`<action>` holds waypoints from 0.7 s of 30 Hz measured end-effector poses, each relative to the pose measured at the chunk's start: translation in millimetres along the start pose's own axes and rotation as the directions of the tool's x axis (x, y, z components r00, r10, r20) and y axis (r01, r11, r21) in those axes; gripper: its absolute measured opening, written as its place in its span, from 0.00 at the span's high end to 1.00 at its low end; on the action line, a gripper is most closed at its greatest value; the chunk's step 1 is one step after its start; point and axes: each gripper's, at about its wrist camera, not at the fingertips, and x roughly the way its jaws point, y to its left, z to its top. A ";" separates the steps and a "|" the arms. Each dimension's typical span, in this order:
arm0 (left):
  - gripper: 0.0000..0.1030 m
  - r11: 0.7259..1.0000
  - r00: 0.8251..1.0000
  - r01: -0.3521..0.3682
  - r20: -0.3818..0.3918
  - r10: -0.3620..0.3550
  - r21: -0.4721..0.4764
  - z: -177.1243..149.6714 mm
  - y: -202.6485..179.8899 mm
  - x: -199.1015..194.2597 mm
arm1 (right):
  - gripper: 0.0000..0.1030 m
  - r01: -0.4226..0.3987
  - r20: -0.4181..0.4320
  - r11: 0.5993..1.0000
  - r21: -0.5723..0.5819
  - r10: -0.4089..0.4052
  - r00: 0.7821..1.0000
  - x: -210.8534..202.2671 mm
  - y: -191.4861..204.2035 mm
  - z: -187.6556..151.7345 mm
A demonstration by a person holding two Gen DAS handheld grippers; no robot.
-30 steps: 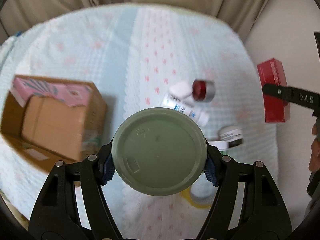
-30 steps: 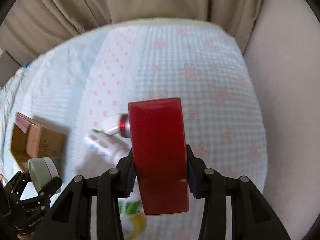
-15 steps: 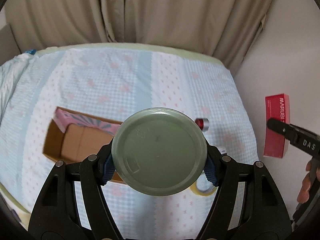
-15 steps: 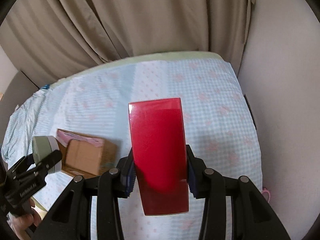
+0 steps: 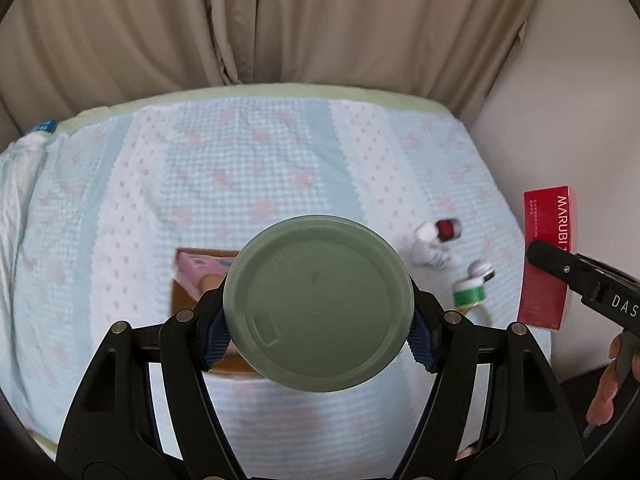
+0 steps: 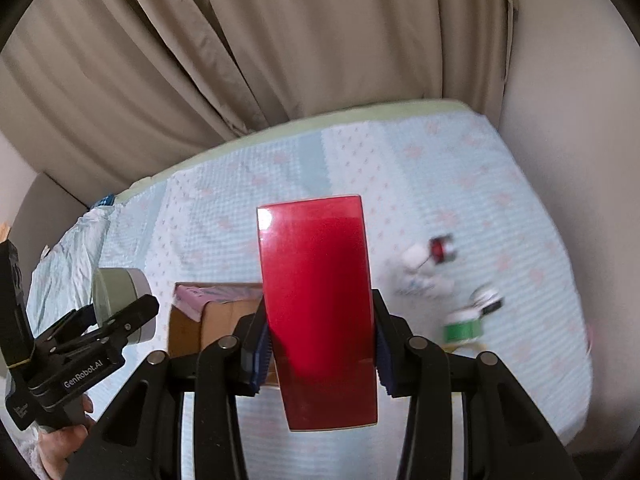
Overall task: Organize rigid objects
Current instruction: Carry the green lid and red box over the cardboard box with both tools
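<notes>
My left gripper [image 5: 319, 338] is shut on a round green-lidded jar [image 5: 318, 304], held high above the bed; the jar also shows in the right wrist view [image 6: 120, 300]. My right gripper [image 6: 318, 354] is shut on a glossy red box [image 6: 318, 308], which also shows in the left wrist view [image 5: 548, 256]. An open cardboard box [image 6: 192, 328] with a pink packet [image 6: 212, 294] and a brown carton inside lies on the bed below both grippers. Loose bottles lie to the right: a red-capped one [image 5: 438, 232], a white one [image 6: 416, 276] and a green-labelled one [image 5: 470, 290].
The bed has a light blue and white patterned cover [image 5: 240, 168]. Beige curtains [image 5: 280, 20] hang behind it and a pale wall [image 6: 560, 80] runs along its right side. A yellow tape ring [image 5: 482, 314] lies by the green-labelled bottle.
Both grippers have risen far above the bed with their loads held. The cardboard box and bottles now look smaller and lower in both views.
</notes>
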 end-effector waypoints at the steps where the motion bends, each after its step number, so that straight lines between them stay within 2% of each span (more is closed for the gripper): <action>1: 0.34 1.000 1.000 0.011 -0.020 -0.011 0.006 1.8 16.0 5.1 | 0.62 0.002 -0.011 1.000 0.022 -0.002 1.000 6.8 12.4 -3.9; 6: 0.34 0.999 0.995 0.011 -0.099 -0.007 0.037 4.9 66.5 35.6 | 0.62 0.012 -0.085 0.997 0.076 -0.006 0.996 46.5 61.7 -18.8; 13: 0.34 0.999 0.976 0.012 -0.218 -0.004 0.032 0.0 116.9 94.7 | 0.62 0.041 -0.203 0.998 0.051 -0.030 0.979 113.3 98.4 -33.8; 21: 0.34 0.999 0.945 0.020 -0.328 -0.005 0.043 -9.6 129.6 161.2 | 0.62 0.074 -0.322 0.997 0.007 -0.067 0.944 192.0 95.8 -49.8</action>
